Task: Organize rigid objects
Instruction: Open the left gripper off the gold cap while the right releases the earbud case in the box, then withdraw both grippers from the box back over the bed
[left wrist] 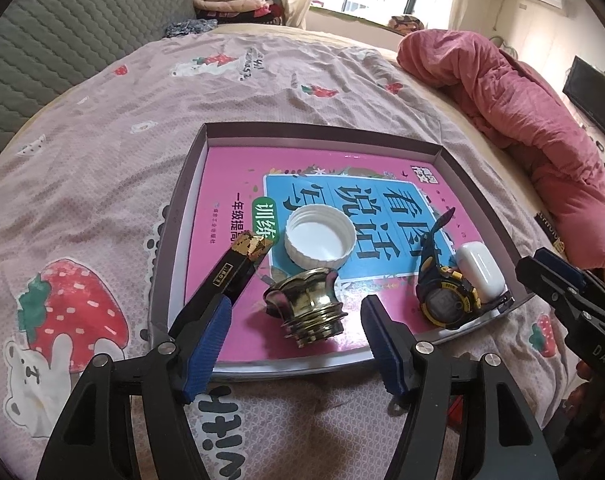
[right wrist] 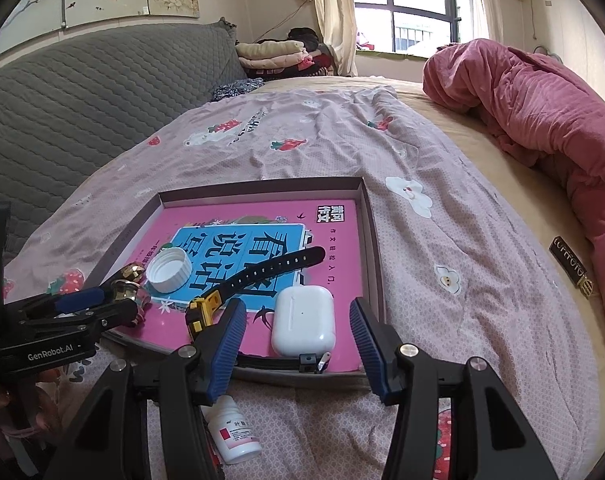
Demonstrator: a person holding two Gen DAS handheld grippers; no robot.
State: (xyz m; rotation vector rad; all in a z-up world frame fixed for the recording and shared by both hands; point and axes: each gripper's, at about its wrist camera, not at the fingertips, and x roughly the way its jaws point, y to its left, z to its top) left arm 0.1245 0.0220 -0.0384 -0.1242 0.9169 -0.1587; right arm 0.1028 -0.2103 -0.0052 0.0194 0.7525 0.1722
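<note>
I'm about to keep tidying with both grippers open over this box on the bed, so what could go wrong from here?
1. The gold metal cap lies on its side between the left gripper fingers; it may roll when pinched.
2. The shallow box sits on soft bedding, so pressing down could tip it.
3. The small pill bottle lies under the right gripper, easily knocked or overlooked.

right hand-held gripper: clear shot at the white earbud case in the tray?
Probably yes. The right hand-held gripper is open, and the earbud case lies straight ahead between its fingers. Only the low tray wall and the watch strap are nearby.
</note>
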